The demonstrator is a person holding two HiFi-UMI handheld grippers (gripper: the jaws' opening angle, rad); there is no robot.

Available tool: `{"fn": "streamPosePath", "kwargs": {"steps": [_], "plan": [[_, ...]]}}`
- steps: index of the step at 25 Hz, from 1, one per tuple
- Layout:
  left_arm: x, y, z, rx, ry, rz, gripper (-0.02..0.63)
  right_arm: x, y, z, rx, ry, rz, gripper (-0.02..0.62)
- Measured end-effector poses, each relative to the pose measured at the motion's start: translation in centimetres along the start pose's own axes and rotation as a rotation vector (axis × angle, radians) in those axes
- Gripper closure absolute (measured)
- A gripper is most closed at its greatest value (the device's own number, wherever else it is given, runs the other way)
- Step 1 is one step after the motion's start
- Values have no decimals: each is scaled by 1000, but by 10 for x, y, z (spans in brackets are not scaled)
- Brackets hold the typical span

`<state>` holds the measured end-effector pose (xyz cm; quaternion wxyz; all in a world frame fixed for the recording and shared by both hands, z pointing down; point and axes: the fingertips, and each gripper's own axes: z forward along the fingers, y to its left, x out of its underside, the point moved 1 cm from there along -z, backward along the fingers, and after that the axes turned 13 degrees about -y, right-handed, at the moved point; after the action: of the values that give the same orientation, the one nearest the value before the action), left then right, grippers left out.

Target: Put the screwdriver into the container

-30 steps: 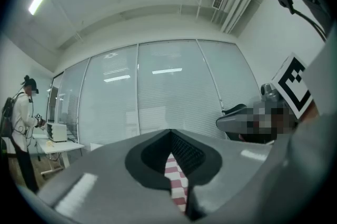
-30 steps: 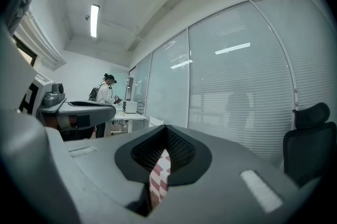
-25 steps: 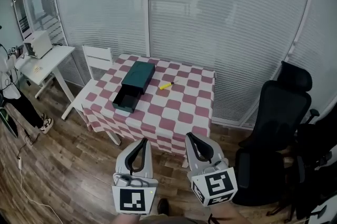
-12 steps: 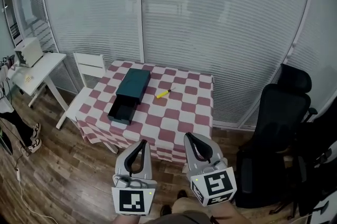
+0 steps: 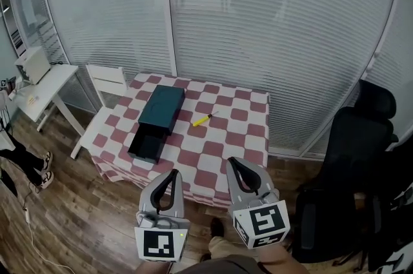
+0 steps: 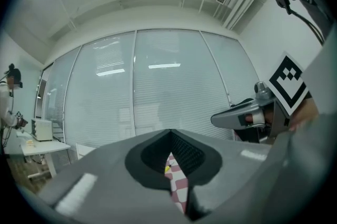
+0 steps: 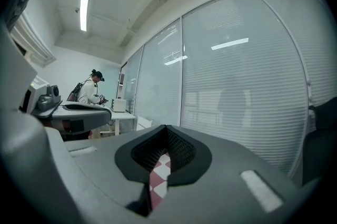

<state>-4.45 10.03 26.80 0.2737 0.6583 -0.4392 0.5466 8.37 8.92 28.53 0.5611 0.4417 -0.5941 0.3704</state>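
Observation:
A yellow screwdriver [image 5: 202, 119] lies on the red-and-white checked table [image 5: 226, 144], just right of a dark green container [image 5: 157, 120] whose drawer is pulled out toward me. Both grippers hover in front of the table's near edge, well short of the screwdriver. My left gripper [image 5: 173, 173] and my right gripper [image 5: 233, 163] are shut with nothing between their jaws. In the left gripper view a sliver of the screwdriver [image 6: 168, 167] and the cloth shows through the slit below the left gripper [image 6: 171, 133]. The right gripper [image 7: 166, 128] frames only checked cloth [image 7: 158, 181].
A white chair [image 5: 111, 81] stands at the table's left side. Further left is a white side table [image 5: 40, 87] with a box-like device. Black office chairs [image 5: 352, 150] crowd the right. A blinds-covered glass wall runs behind the table. A person [image 7: 92, 90] stands far off.
The table has drawn slightly closer and lower in the head view as I stepped toward it. Both grippers stay shut and keep their positions in the frame.

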Motion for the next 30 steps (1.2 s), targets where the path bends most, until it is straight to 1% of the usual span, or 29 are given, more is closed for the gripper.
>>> {"fn": "streamPosePath", "kwargs": {"steps": [4, 10, 16, 21, 26, 30], "plan": [[13, 9, 33, -8, 20, 14, 606, 8, -21, 30, -7, 7, 19, 569], [31, 16, 79, -30, 43, 12, 606, 22, -50, 66, -25, 24, 34, 569], [36, 23, 116, -44, 33, 36, 606, 24, -71, 98, -58, 16, 38, 569], [29, 27, 140, -54, 6, 63, 606, 18, -85, 122, -78, -5, 33, 569], [25, 39, 158, -64, -10, 75, 606, 9, -89, 148, -99, -32, 24, 570], [28, 53, 171, -65, -25, 68, 606, 8, -87, 168, -103, -38, 12, 570]]}}
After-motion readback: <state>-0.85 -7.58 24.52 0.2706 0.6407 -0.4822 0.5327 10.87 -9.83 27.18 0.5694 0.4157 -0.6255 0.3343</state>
